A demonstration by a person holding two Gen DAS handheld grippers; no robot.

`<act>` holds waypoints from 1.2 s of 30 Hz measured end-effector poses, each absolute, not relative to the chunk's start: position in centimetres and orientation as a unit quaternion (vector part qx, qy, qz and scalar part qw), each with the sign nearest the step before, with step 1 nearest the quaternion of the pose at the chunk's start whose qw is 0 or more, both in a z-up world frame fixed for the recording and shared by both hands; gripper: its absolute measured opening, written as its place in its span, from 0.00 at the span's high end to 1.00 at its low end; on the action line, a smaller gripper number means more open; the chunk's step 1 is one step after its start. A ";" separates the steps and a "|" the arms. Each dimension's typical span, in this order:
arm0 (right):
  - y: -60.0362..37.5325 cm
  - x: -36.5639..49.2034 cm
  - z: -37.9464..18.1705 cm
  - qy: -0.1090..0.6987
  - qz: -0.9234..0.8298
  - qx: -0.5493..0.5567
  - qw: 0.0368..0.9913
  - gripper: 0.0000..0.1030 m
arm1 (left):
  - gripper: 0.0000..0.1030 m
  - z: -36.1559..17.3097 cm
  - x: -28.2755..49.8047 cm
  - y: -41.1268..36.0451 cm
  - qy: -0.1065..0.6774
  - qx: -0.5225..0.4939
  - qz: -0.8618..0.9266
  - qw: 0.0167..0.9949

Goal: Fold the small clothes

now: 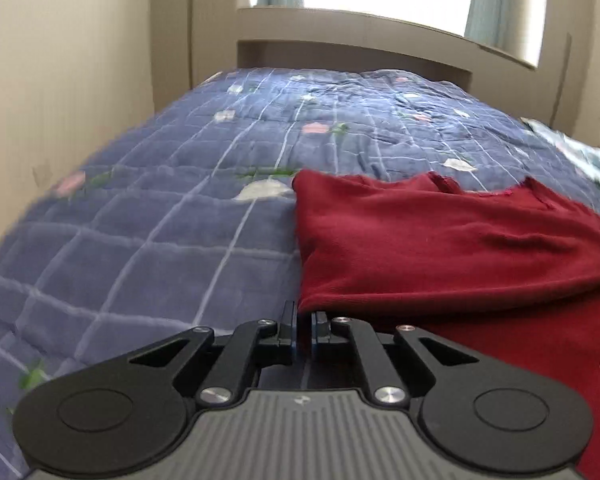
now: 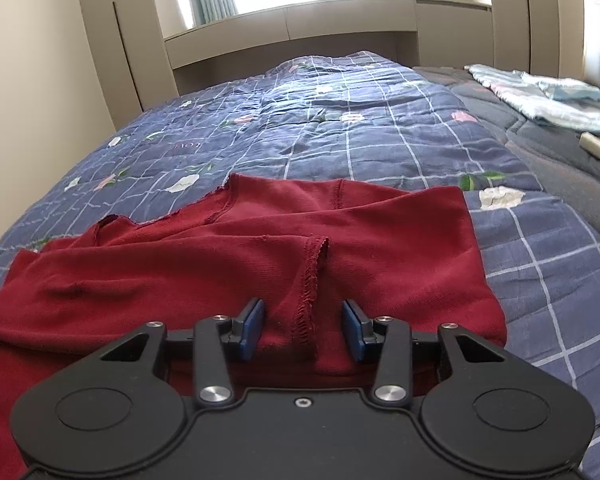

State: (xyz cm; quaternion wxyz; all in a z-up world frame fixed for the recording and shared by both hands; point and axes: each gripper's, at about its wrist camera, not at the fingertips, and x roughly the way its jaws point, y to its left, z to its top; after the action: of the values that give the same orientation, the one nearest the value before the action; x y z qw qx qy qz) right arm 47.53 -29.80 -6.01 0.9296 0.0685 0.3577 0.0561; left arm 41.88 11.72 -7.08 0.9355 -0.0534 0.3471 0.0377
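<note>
Left tool pinched closed; right tool jaws apart

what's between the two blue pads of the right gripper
A bunched fold of the red garment with its stitched hem, seen in the right wrist view, sits between the right gripper pads.

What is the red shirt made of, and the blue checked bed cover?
The red shirt looks like soft, matte knit cotton: fine ribbing and stitched hems show. The blue checked bed cover looks like padded, quilted fabric, puffy between its stitched lines. The exact fibres cannot be told.
</note>
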 end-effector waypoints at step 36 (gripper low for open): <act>-30.5 32.5 -1.7 0.277 0.072 -0.066 0.956 0.01 | 0.00 -2.6 35.9 10.9 0.352 -0.107 0.081 0.926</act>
State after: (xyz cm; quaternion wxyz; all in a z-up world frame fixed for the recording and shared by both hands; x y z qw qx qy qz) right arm 32.53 -30.53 -1.70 0.9557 -0.0658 0.2775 0.0724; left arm 35.89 10.92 -2.57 0.9263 -0.1070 0.3521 0.0806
